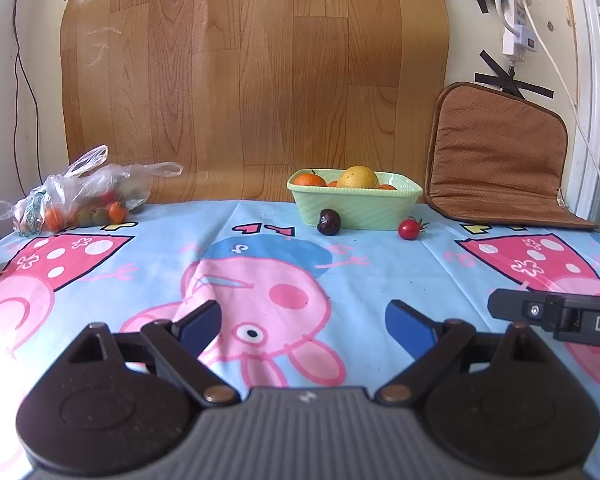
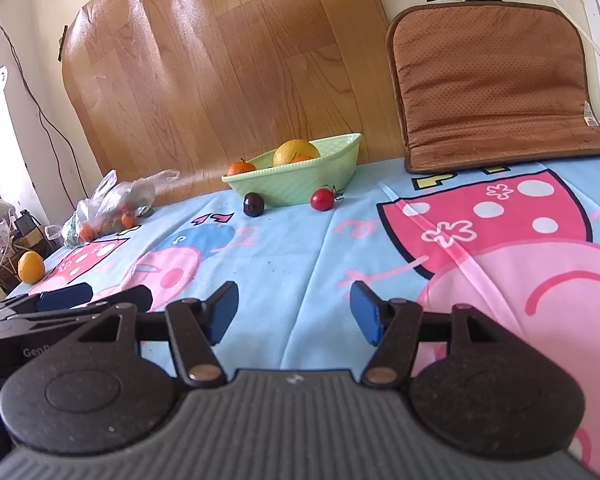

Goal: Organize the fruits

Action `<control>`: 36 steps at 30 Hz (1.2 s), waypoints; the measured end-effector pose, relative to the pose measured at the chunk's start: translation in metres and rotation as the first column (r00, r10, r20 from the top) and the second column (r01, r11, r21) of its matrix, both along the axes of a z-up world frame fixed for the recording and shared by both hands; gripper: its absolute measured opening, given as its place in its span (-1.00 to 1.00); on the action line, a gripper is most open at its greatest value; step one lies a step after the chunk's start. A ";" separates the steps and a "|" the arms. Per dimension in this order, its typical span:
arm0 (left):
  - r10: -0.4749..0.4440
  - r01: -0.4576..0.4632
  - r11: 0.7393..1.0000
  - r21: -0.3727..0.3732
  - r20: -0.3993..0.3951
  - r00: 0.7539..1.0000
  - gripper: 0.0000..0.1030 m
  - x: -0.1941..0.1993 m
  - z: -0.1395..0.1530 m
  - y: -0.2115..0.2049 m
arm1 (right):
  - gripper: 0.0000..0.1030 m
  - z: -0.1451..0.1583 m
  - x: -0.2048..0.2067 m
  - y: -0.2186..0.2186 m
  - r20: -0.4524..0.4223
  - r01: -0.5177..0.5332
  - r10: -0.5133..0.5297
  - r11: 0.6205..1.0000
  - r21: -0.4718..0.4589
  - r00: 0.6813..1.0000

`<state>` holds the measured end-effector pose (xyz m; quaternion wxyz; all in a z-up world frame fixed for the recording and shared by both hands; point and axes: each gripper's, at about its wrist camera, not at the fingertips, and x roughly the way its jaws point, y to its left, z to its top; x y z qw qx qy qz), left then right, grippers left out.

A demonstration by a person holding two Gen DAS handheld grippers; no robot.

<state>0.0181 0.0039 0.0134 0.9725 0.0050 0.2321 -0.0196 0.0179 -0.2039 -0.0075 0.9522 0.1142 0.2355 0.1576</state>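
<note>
Left gripper (image 1: 304, 320): jaws spread wide, nothing between its blue pads; it hangs low over the near part of the cloth, aimed toward the far side.
Right gripper (image 2: 294, 312): jaws apart, somewhat narrower than the left, nothing between them; it sits just to the right of the left gripper, and each shows at the edge of the other's view.
Tablecloth (image 1: 380, 272): light blue with pink cartoon pigs, lying creased over the whole table.
Bowl (image 1: 360, 208): pale green, squarish, at the far edge of the table in front of a wood-patterned sheet (image 1: 260, 80) taped to the wall.
Fruit in the bowl: a big yellow-orange fruit (image 1: 358, 177) piled on top, a small tangerine (image 1: 309, 179) at the left end, more orange pieces showing behind the rim.
Cherry (image 1: 329, 222): dark, on the cloth touching or just in front of the bowl's near left side.
Tomato (image 1: 409, 229): small, red, green stem on, on the cloth just beside the bowl's near right corner.
Plastic bag (image 1: 80, 196): clear, crumpled, at the far left, holding small orange, red and greenish fruits.
Loose orange (image 2: 31, 267): alone at the left edge of the table, well apart from the bowl.
Cushion (image 1: 500, 152): brown, leaning against the wall at the far right.
</note>
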 end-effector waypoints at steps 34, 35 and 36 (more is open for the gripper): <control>-0.293 0.290 0.956 -0.048 -0.198 0.935 -0.29 0.231 -0.013 -0.014 | -0.10 -0.003 0.187 0.006 -0.145 -0.196 0.177 0.972 -0.128 0.973; -0.280 0.276 0.960 -0.048 -0.198 0.939 -0.49 0.230 -0.013 -0.013 | -0.29 -0.004 0.190 0.006 -0.156 -0.206 0.187 0.972 -0.116 0.970; -0.280 0.272 0.960 -0.065 -0.197 0.940 -0.49 0.227 -0.013 -0.010 | -0.32 -0.003 0.190 0.006 -0.160 -0.216 0.197 0.970 -0.110 0.967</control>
